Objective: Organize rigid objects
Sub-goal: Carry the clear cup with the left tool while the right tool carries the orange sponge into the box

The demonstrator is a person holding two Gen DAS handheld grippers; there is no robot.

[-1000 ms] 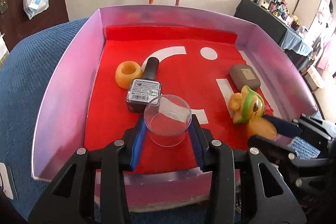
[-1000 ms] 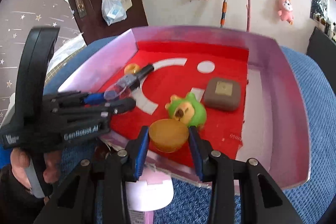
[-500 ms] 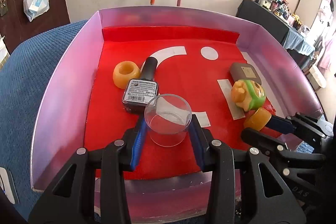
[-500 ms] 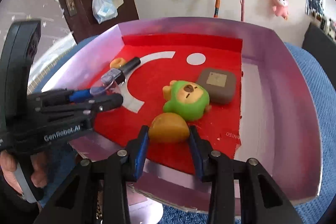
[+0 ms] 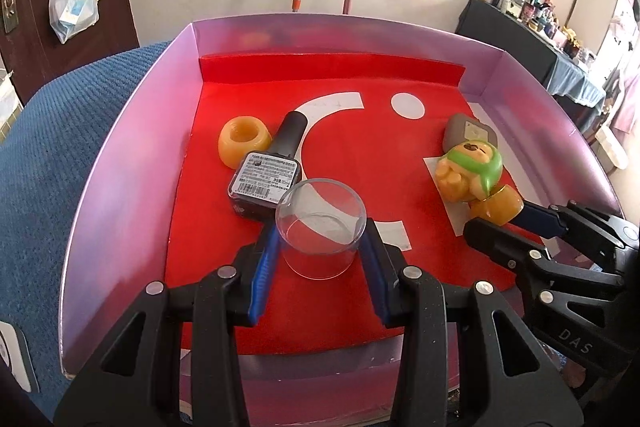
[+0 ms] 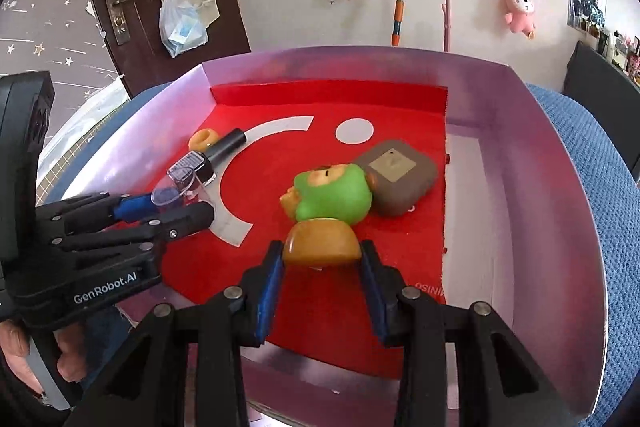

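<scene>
Tray (image 5: 120, 187) holds bottle (image 5: 266, 179), toy (image 5: 470, 171); left gripper (image 5: 320, 247) clamps clear cup (image 5: 320, 231), right gripper (image 6: 322, 259) amber piece (image 6: 320, 241).

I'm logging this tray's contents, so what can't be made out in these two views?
- Label print on the dark bottle: too small in both views.
- Near side of the brown case: hidden by the green-hooded toy, left wrist view.
- Orange ring: half hidden by the bottle, right wrist view.
- Tray near wall: covered by grippers.

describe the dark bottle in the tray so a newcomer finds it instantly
In the pink-walled tray with red floor, look left of centre. The dark square bottle with black cap lies flat between the orange ring-shaped piece and clear plastic cup. Only it has a barcode label.
</scene>
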